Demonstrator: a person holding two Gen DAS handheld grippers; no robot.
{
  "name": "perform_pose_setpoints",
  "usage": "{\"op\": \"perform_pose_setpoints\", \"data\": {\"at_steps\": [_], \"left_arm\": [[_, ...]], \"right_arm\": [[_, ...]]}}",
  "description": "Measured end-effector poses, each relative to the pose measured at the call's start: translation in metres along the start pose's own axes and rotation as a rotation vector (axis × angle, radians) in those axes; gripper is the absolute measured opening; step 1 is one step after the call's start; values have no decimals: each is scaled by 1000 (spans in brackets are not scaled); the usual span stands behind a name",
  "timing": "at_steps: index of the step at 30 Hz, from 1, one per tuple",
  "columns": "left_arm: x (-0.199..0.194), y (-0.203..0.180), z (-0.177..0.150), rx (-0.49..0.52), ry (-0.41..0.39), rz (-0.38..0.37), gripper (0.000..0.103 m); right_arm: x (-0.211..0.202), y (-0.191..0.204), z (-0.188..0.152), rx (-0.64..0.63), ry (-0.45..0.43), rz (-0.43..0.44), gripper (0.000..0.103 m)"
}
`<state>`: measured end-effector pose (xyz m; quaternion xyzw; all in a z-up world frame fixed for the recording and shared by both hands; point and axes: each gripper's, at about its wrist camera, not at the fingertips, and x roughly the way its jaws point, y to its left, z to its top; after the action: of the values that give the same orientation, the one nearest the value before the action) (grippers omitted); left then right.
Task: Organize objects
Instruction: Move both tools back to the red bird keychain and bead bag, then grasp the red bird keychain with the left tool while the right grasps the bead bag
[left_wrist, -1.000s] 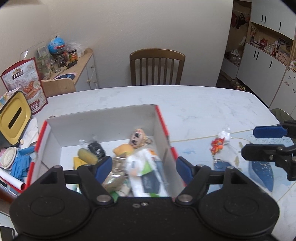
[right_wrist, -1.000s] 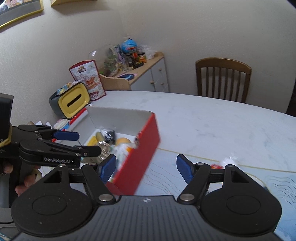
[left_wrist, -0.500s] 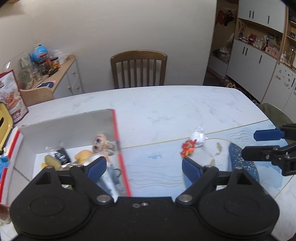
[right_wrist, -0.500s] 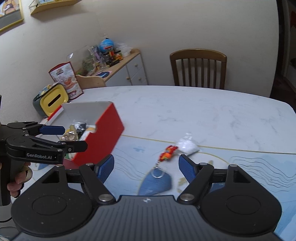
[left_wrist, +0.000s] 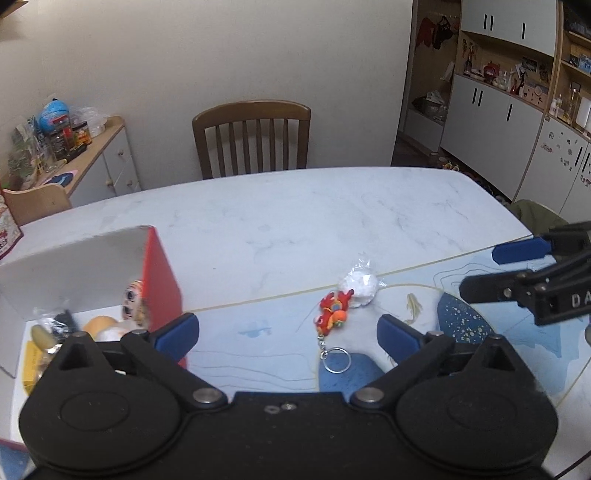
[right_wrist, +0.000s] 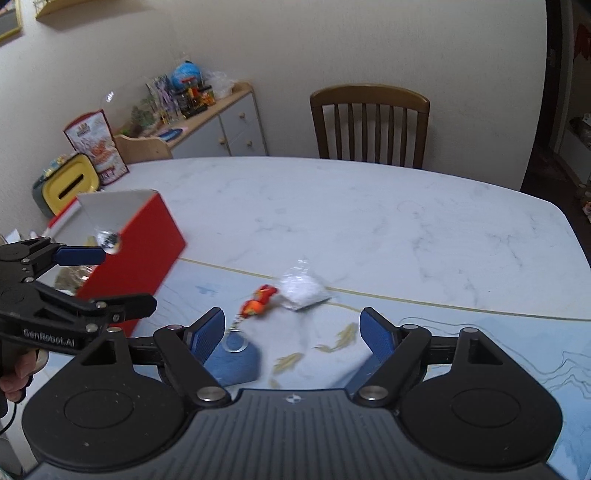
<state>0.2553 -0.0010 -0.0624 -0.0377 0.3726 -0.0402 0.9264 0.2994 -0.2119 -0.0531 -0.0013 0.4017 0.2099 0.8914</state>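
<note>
Clearly I'm partway: my left gripper (left_wrist: 287, 334) and right gripper (right_wrist: 292, 330) both stand wide open and empty. Just beyond them, near the table's (right_wrist: 369, 206) front edge, the red keychain (left_wrist: 331, 314) touches the white bag (left_wrist: 358, 284); both are still unsorted. The box (left_wrist: 162, 273) already holds several items. Only the left view shows its contents; only the right shows the yellow bin (right_wrist: 70, 184) behind.

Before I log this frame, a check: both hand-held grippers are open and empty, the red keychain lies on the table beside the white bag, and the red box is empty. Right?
Not quite. The red box is not empty: the left wrist view shows toys and packets inside it. The rest holds: the left hand-held gripper and right hand-held gripper are open and empty, and the red keychain lies on the table beside the white bag.
</note>
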Motion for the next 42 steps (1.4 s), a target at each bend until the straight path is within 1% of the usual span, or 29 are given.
{"op": "perform_pose_setpoints", "data": {"at_steps": [6, 11, 18, 22, 30, 35, 36, 42], "left_arm": [[25, -14, -4, 3, 15, 1, 102], [45, -19, -5, -4, 26, 4, 102], [71, -22, -9, -9, 58, 13, 102], [83, -23, -11, 9, 67, 21, 100], [100, -26, -14, 34, 85, 15, 93], [107, -28, -14, 39, 90, 11, 90], [109, -28, -14, 39, 91, 12, 85], [118, -29, -13, 41, 102, 8, 73]], "right_arm": [[32, -15, 3, -45, 58, -13, 80], [55, -23, 4, -78, 94, -10, 80], [86, -27, 7, -118, 141, 6, 80], [101, -28, 11, -138, 158, 9, 80], [125, -26, 15, -184, 186, 25, 80], [134, -21, 17, -213, 192, 45, 80], [136, -20, 18, -218, 190, 46, 80], [146, -14, 22, -229, 183, 57, 80]]}}
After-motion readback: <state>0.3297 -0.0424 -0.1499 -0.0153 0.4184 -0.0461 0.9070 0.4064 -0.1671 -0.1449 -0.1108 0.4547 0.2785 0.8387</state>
